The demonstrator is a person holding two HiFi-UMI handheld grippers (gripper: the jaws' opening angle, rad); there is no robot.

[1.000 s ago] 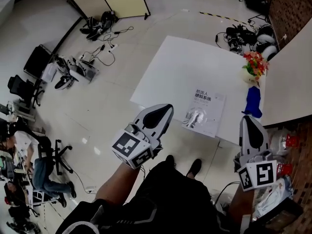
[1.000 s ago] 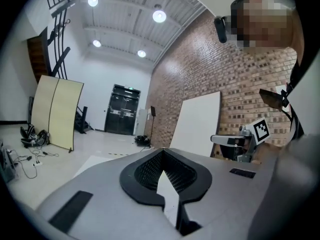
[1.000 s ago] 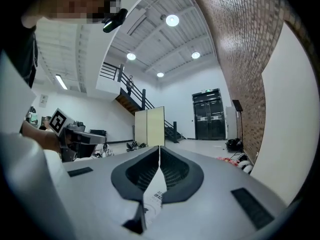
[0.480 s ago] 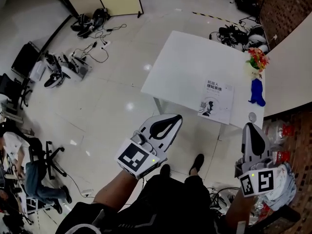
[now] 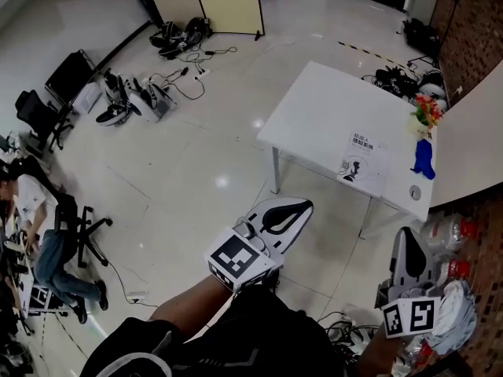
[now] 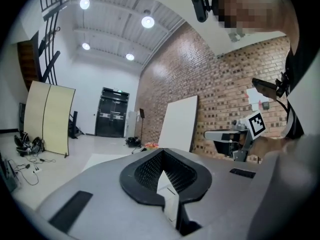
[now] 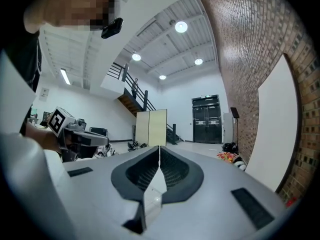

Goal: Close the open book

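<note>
Left tool (image 5: 301, 206) and right tool (image 5: 408, 236) are both clenched, empty, well apart from the table (image 5: 314, 108). The book (image 5: 363, 161) lies cover-up near its edge and looks shut already imo, so don't poke it.

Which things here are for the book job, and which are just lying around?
For the job: white paper book, white rectangular table, left tool, right tool.
Just lying about: orange and red flower bunch, blue lumpy object, black-and-white floor gear, black office chair.
</note>
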